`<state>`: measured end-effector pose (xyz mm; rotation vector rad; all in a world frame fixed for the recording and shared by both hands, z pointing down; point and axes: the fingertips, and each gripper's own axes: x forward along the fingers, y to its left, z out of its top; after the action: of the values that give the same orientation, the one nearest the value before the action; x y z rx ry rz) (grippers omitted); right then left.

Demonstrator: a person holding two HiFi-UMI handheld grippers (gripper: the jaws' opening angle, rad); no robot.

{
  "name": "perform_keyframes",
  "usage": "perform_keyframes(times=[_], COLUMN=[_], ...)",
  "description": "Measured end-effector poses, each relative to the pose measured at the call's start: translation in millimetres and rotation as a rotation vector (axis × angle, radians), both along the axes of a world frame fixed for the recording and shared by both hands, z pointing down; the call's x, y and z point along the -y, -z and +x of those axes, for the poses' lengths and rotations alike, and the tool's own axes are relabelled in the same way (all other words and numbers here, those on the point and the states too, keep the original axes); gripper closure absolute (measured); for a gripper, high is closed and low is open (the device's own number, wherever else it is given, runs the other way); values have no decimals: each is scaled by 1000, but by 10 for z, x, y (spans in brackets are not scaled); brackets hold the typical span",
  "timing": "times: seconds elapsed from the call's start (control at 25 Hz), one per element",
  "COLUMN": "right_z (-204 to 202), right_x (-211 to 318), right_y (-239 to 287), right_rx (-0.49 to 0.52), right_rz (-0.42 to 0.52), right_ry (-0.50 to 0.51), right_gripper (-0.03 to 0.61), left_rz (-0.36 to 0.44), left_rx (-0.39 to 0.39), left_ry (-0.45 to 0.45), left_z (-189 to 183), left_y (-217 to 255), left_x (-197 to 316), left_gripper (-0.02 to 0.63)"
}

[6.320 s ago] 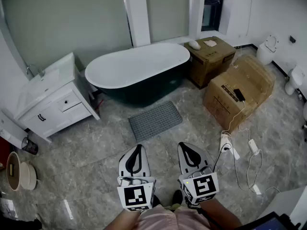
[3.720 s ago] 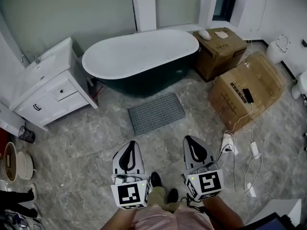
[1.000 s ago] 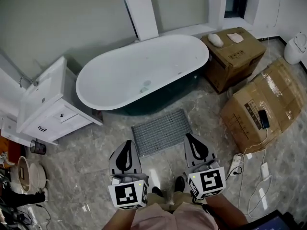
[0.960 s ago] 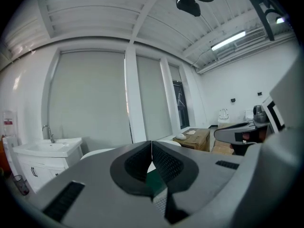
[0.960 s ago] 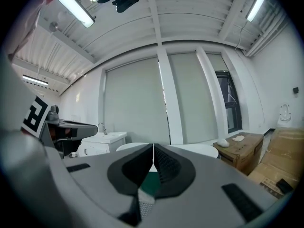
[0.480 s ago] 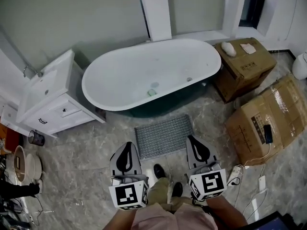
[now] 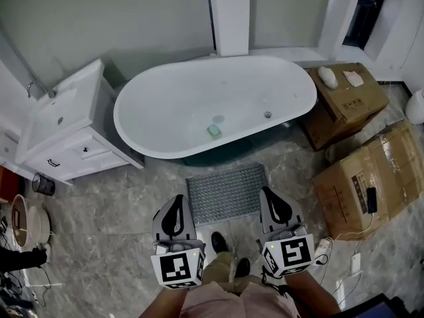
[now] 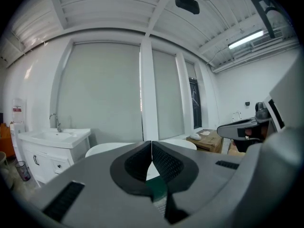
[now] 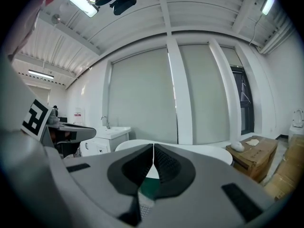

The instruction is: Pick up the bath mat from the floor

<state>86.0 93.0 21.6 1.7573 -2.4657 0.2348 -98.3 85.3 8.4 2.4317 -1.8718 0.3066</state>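
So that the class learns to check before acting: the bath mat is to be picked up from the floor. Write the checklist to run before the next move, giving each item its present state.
1. Bath mat lies flat before the bathtub: ok.
2. Nothing lies on the mat, and the shoe is clear of it: ok.
3. Left hand-held gripper jaws apart for a grasp: not ok, shut and empty.
4. Right hand-held gripper jaws apart: not ok, shut and empty.
5. Grippers pointed down at the mat: not ok, both face the far wall.
6. Mat lifts freely off the floor: cannot tell.
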Motion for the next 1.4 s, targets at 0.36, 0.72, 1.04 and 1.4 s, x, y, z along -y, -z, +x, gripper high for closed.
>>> perform_keyframes(times=[0.36,0.72,1.04,1.4], right_z=[-465,-410,-206,130], right_x=[626,912,1199,1547], right_y=[103,123,85,79], right_rx=[-43,-77,-68,-45], right_rz=[31,15,8,5], right_ry=[32,9,15,42], right_gripper=[561,561,561,561], left_rz=[28,8,-18,-35], left_rx=[-35,-51,-38,-5], left_ry=[21,9,41,94], left_z=[-432,-493,-374,-155], left_y=[6,-31,-93,-107], left_x=[623,947,1211,1433], left_gripper=[588,588,588,588])
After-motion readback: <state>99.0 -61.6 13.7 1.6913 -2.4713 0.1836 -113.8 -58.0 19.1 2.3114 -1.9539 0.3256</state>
